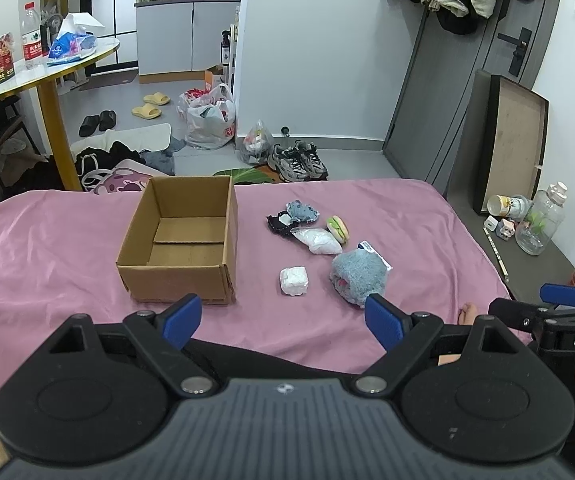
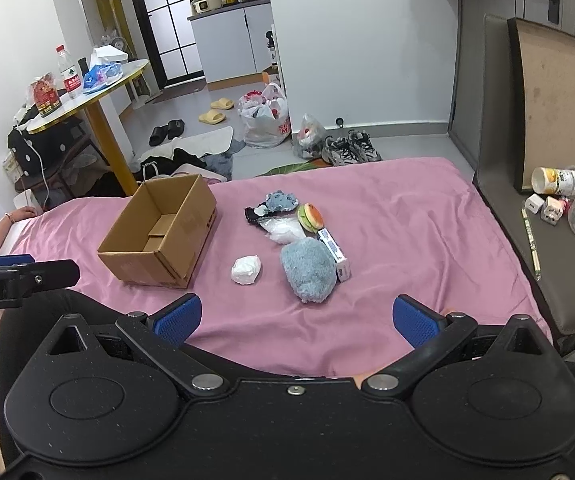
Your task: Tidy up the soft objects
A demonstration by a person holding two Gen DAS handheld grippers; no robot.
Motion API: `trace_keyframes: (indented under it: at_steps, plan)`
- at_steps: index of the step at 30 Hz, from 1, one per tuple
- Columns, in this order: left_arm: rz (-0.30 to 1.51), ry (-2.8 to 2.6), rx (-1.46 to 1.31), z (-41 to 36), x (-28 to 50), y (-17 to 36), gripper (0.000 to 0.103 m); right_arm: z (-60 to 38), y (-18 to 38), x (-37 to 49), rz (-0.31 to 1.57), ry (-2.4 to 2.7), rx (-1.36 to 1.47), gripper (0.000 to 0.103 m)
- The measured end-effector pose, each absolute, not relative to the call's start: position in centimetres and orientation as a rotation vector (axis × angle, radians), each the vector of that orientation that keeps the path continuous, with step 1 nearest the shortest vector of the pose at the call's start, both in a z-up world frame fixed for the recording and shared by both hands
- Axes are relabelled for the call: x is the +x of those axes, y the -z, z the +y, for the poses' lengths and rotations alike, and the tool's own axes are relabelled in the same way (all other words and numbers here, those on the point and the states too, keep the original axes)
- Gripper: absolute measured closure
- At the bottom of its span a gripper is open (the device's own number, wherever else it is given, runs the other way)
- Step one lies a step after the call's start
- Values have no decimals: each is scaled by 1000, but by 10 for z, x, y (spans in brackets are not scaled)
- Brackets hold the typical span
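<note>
Pink bedsheet (image 1: 67,248) carried everything: the cardboard box (image 1: 181,240) sat empty on the left, and the soft pile lay just right of it. Both claws, left claw (image 1: 283,322) and right claw (image 2: 297,320), hung released, holding nothing. Best start, I judged: the fluffy blue plush (image 2: 308,270), pinched mid-body, then the white bundle (image 2: 245,269).

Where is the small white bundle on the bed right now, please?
In both wrist views the white bundle lies on the pink sheet, between the cardboard box and the fluffy blue plush, touching neither.
</note>
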State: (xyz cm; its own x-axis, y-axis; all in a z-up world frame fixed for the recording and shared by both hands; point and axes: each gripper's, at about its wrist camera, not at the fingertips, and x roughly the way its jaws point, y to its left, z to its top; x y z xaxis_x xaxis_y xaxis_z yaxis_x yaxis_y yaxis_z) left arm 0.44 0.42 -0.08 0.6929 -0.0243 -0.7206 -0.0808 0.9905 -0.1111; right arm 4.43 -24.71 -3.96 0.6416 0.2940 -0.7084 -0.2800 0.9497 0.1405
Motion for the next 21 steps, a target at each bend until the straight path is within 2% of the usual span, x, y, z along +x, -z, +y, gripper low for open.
trace_keyframes:
  at_steps: [21]
  plan:
    - [897, 11, -196, 1, 68, 57, 15, -241, 94, 101, 936, -288, 77, 0]
